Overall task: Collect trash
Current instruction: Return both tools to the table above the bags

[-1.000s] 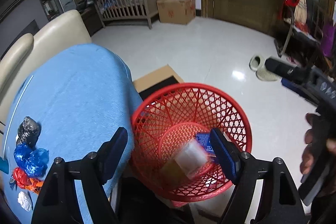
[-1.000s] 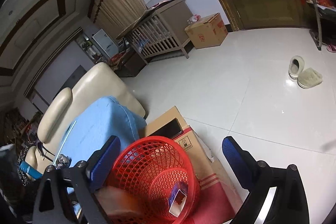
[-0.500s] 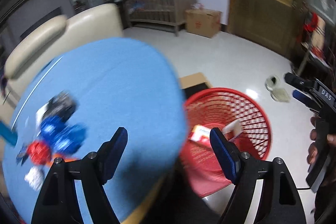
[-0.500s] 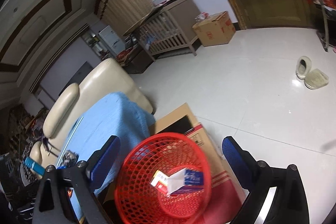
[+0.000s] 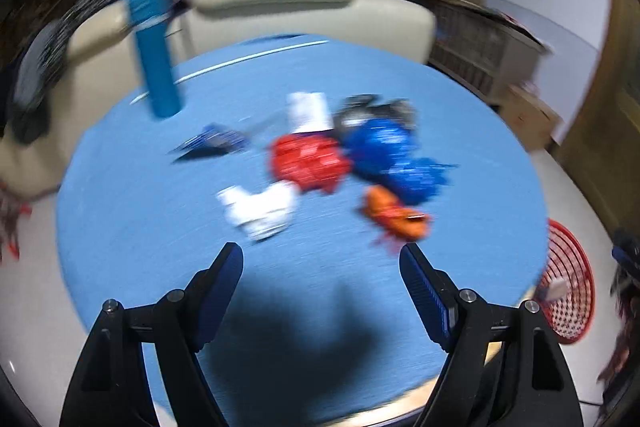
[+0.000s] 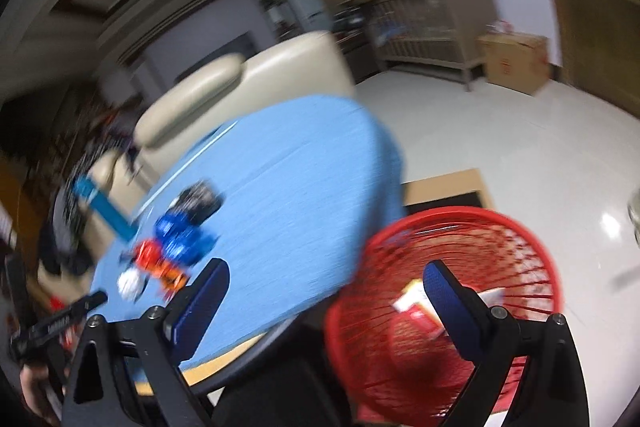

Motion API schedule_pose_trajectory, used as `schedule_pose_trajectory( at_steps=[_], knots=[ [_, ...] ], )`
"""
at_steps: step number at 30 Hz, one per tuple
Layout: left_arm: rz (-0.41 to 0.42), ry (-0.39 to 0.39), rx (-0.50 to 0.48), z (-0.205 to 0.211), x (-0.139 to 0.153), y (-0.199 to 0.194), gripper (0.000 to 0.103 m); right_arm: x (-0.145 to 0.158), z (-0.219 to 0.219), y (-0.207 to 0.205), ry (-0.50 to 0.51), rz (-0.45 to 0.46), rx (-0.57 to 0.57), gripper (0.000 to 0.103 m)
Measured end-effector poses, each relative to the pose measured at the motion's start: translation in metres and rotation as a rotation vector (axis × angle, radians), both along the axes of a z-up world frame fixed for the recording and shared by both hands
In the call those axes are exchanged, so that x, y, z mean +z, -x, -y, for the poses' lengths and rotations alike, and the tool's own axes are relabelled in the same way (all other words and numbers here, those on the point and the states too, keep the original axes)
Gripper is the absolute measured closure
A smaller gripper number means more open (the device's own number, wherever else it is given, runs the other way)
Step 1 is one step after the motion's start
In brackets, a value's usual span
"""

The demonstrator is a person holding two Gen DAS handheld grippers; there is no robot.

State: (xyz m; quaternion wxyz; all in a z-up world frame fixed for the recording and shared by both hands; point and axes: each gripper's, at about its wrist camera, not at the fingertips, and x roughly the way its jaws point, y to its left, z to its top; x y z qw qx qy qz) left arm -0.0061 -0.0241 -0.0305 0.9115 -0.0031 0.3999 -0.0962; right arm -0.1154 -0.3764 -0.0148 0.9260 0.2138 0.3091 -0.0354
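While motion blur smears both views, still legible: round surface (image 5: pixel 160 227) under a blue cloth, backed by a cream sofa (image 5: pixel 280 11). Beside the surface's right edge, on the floor, red mesh basket (image 6: pixel 472 227), already holding a red-and-white carton (image 6: pixel 412 305). Upright near the far left rim, a blue cylinder (image 5: pixel 154 51). Heaped mid-surface, touching or just beside each other: blue wrapper (image 5: pixel 396 155), red wrapper (image 5: pixel 308 163), white crumpled paper (image 5: pixel 260 207), orange wrapper (image 5: pixel 394 213), grey foil scrap (image 5: pixel 376 109), too blurred to detail. Left tool (image 5: pixel 320 279) spread wide, empty, above the near part of the cloth, short of the heap. Right tool (image 6: pixel 324 303) likewise spread, empty, 1 finger (image 6: pixel 448 303) over the basket.
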Motion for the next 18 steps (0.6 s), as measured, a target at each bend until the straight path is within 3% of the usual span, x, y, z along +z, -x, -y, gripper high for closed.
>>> schedule_pose_trajectory(
  at_steps=[4, 11, 18],
  knots=[
    [-0.029, 0.038, 0.071, -0.038, -0.019, 0.002, 0.022, 0.001, -0.048, -0.019, 0.051, -0.031, 0.131, 0.004],
    [-0.052, 0.087, 0.097, -0.056, -0.034, 0.003, 0.022, -0.015, -0.147, -0.071, 0.152, -0.108, 0.43, 0.004],
    [-0.067, 0.136, 0.11, -0.073, -0.041, -0.005, 0.022, -0.028, -0.211, -0.128, 0.244, -0.151, 0.558, 0.004]
  ],
)
